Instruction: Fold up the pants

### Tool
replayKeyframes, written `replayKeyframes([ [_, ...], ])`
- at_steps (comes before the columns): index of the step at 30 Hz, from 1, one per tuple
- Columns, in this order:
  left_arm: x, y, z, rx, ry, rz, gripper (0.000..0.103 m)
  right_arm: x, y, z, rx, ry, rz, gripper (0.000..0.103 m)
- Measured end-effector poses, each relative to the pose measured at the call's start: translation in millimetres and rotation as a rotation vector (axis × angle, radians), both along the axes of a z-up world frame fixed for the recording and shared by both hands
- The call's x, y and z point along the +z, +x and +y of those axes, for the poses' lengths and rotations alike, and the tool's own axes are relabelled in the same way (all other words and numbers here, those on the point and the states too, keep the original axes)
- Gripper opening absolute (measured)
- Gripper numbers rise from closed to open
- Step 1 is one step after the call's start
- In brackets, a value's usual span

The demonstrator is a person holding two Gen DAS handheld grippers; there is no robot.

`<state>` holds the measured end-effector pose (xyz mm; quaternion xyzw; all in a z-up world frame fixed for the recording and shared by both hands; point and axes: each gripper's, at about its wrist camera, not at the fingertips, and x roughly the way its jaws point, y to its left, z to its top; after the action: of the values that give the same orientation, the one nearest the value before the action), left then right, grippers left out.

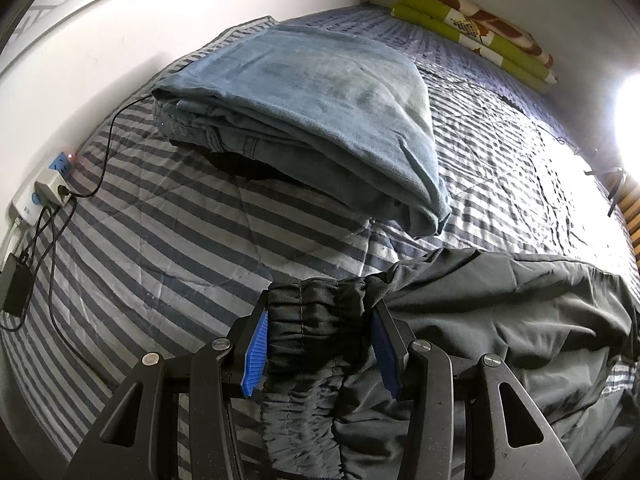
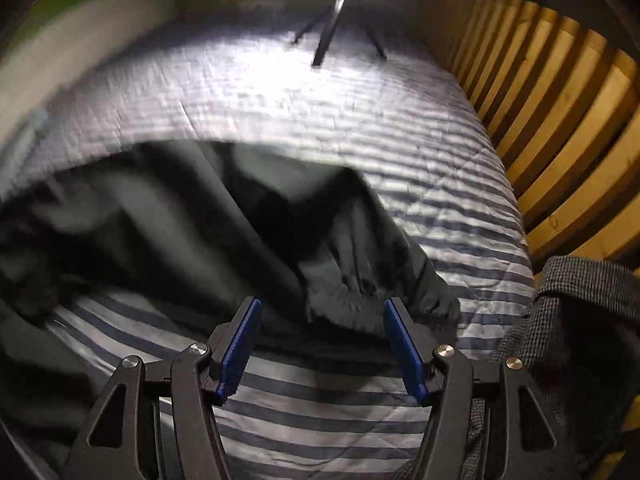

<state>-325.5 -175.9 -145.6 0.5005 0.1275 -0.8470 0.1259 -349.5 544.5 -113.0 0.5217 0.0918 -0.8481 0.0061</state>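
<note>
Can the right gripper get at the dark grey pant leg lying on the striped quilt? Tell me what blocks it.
Probably yes. The right gripper has open, empty jaws just short of the dark grey pant leg; only bare striped quilt lies between them, nothing in the way.

matt dark pants (image 1: 460, 320) cloth, ribbed plastic tongs (image 1: 320, 344)

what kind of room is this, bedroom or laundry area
Most likely a bedroom: the pants lie on a bed with a striped quilt, folded bedding is stacked by the far wall, and a wooden slatted frame runs along one side.
</note>
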Motion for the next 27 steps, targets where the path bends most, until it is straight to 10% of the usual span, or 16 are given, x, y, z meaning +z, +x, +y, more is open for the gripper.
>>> replayKeyframes([
  [4,-1.0,-2.4,0.9,-0.006,-0.01,-0.008,0.049,1.8,-4.9,21.2,-0.07,0.012,-0.024,0.008],
  [13,-6.1,-6.9,0.1,0.027,-0.027,0.0,0.049,73.3,-73.1,73.7,-0.231,-0.095,0.142,0.007],
  [20,-17.6,-16.5,7.2,0.03,-0.068,-0.02,0.049,30.2,-155.5,110.5,-0.508,-0.008,0.099,0.011],
  [24,-22.3,-23.2,8.1,0.034,-0.069,-0.027,0.048,17.3,-154.2,102.4,-0.447,-0.018,0.1,0.042],
  [27,-27.9,-26.5,5.9,0.044,-0.059,-0.029,0.048,27.4,-130.1,103.4,-0.398,-0.05,0.161,0.044],
])
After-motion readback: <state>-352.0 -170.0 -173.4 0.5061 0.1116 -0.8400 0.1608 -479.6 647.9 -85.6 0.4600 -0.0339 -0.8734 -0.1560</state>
